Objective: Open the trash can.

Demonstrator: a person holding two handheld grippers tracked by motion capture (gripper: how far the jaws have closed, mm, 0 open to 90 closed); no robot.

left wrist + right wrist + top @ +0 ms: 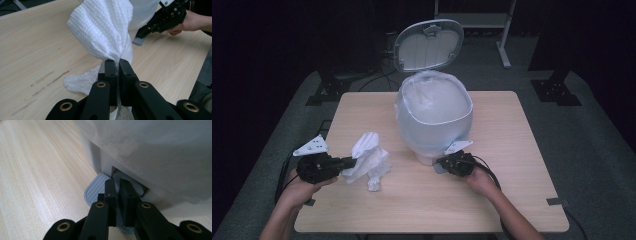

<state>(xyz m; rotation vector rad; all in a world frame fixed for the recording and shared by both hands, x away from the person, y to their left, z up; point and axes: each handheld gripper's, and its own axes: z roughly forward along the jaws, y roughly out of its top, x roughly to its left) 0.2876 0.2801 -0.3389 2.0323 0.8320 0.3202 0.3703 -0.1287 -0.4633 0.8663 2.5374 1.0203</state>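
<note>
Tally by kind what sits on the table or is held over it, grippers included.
Pedal bin, white, lid open, lined with a bag: 1
White paper towel, pinched in the left gripper: 1
Handheld black grippers, the left one and the right gripper on the bin's grey pedal: 2
Total: 4

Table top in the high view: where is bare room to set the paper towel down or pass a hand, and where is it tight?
Bare wood lies along the table's right side, its near edge and the far left corner. It is crowded at the centre: pedal bin, paper towel pinched in the left gripper, and the right gripper pressing on the pedal.
</note>
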